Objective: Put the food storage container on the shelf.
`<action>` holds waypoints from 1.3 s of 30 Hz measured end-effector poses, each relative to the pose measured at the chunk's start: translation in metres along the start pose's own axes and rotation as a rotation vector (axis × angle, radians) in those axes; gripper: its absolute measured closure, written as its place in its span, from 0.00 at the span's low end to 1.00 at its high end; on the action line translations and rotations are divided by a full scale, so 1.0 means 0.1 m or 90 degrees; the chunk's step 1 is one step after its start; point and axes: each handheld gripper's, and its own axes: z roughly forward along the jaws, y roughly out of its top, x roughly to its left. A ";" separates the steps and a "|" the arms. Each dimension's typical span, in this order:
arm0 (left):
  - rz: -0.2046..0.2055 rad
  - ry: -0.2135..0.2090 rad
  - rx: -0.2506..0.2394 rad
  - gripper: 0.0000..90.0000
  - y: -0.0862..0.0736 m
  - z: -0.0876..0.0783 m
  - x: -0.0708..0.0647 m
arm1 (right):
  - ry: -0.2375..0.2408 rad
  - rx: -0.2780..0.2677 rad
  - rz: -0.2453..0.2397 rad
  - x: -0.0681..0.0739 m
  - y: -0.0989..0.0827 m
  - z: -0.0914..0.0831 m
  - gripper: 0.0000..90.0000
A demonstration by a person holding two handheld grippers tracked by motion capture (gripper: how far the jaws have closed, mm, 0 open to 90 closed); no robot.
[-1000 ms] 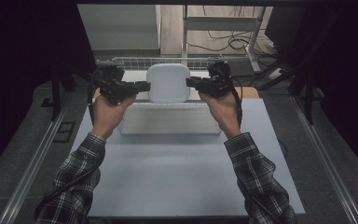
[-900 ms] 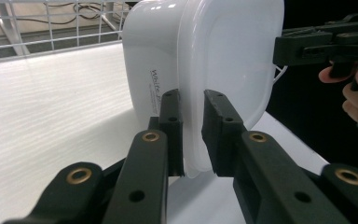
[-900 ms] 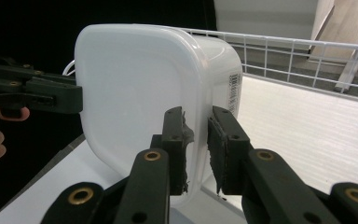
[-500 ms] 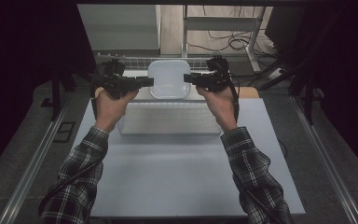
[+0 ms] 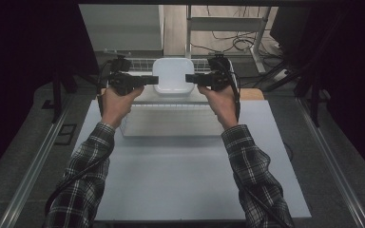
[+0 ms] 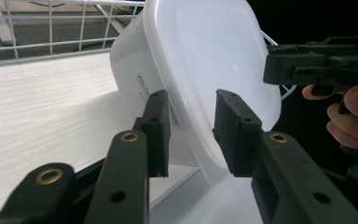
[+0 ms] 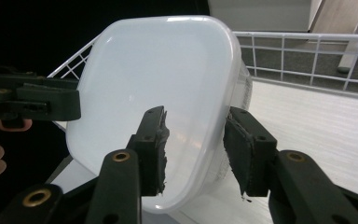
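1 white plastic container [image 5: 172, 76] is held up between 2 grippers, tipped so its broad face turns toward the person, just above the far edge of the pale table [image 5: 190, 190] and in front of the wire rack [image 5: 138, 61] that stands beyond it. The left gripper [image 5: 151, 80] meets the container's left rim and the right gripper [image 5: 191, 79] its right rim. In the left gripper view the 2 black jaws straddle the rim with a clear gap, so whether they pinch it I cannot tell; the right gripper view gives the same reading, jaws either side of the rim, contact uncertain. To carry this well, both hands should probably keep level and move together, since uneven pull could twist the smooth rim out of either hold. Counted: 1 container, 2 grippers, 1 rack, and 1 white slatted board [image 5: 171, 121] lying on the table below the container.
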 end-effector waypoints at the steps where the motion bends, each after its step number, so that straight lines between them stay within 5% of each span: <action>1: 0.001 0.004 -0.001 0.71 0.00 0.01 0.00 | -0.003 0.002 -0.001 0.00 0.00 0.01 0.63; 17: 0.019 0.087 -0.004 0.53 0.14 0.13 0.07 | -0.052 -0.007 -0.016 0.01 0.04 0.09 0.55; 21: 0.064 0.140 -0.011 0.46 0.16 0.12 0.00 | -0.059 -0.010 -0.022 0.01 0.04 0.08 0.50; 25: 0.080 0.105 -0.039 0.31 0.16 0.04 -0.03 | -0.047 -0.029 -0.046 0.03 0.03 0.03 0.37; 32: 0.115 0.041 -0.030 0.12 0.00 -0.02 -0.08 | -0.021 -0.026 -0.098 0.09 -0.05 0.00 0.06; 39: 0.136 0.021 -0.022 0.06 -0.20 -0.03 -0.10 | -0.021 -0.016 -0.139 0.17 -0.23 -0.01 0.00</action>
